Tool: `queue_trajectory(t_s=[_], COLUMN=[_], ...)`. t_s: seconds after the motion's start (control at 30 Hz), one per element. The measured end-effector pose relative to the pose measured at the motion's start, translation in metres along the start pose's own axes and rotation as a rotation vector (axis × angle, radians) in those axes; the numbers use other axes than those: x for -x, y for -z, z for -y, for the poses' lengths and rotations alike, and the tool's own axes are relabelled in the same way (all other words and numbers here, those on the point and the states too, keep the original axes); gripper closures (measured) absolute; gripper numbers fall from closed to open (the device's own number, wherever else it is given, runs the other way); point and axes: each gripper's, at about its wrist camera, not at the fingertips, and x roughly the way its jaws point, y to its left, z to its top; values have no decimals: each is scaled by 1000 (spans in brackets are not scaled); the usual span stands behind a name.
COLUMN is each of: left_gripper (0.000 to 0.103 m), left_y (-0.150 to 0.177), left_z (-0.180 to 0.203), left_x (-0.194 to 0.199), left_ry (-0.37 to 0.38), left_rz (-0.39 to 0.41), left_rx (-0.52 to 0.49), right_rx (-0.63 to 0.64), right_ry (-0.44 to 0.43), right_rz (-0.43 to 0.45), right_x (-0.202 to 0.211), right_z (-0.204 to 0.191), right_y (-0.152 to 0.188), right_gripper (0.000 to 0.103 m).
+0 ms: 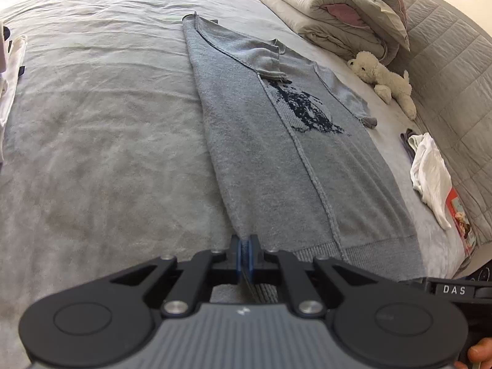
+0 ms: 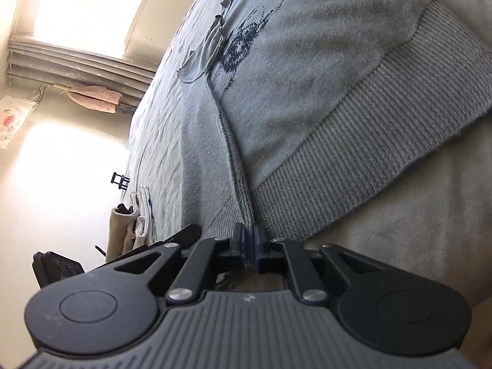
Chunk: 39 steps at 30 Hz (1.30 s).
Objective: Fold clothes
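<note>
The grey knitted sweater with a dark blue pattern [image 1: 276,153] lies lengthwise on the grey bedsheet [image 1: 92,138], one side folded over itself. The left gripper [image 1: 245,252] is pinched tight on the ribbed hem, and the right gripper [image 2: 248,246] is clamped on that hem too. A white plush dog [image 1: 381,77] sits by the folded grey quilt [image 1: 326,9].

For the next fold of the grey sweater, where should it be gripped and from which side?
Probably by the ribbed hem, coming in from the near bed edge. The sweater lies flat and lengthwise with the hem nearest; its thick rib gives a firm pinch. The left gripper and right gripper are already shut on it there.
</note>
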Motion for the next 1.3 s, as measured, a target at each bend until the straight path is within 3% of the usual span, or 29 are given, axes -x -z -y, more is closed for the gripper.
queue_trajectory(t_s=[0.13, 0.17, 0.23, 0.3, 0.37, 0.5, 0.6, 0.73, 0.87, 1.03, 1.2, 1.3], left_gripper=[97, 97, 97, 97, 97, 97, 95, 91, 72, 72, 72, 72], left_y=[-2, -2, -2, 0, 2, 7, 5, -7, -10, 8, 17, 15], left_z=[4, 6, 6, 8, 9, 15, 17, 10, 15, 40, 48, 45], left_x=[-2, -2, -2, -2, 0, 0, 1, 17, 22, 0, -10, -6], left_ry=[-19, -25, -27, -31, -30, -54, -57, -39, -52, -43, -101, -93], left_rz=[-5, -4, -5, -6, -6, -15, -21, 54, 125, 86, 49, 29], left_rx=[-30, -36, -39, -43, -51, -103, -105, -66, -100, -229, -342, -335], right_rx=[297, 360, 428, 463, 472, 462, 537, 644, 682, 696, 733, 683], right_ry=[136, 153, 154, 201, 250, 249, 293, 303, 287, 353, 365, 347], right_rz=[105, 121, 146, 133, 132, 108, 103, 158, 166, 112, 61, 30], right_x=[1, 1, 3, -3, -8, -6, -12, -7, -12, -28, -18, -10], right_z=[-32, -40, -48, -51, -46, -40, -50, -66, -71, -58, -58, -49], right_y=[17, 21, 30, 35, 35, 35, 39, 48, 51, 54, 54, 47], right_gripper=[82, 64, 48, 50, 92, 95, 95, 93, 88, 88, 89, 89])
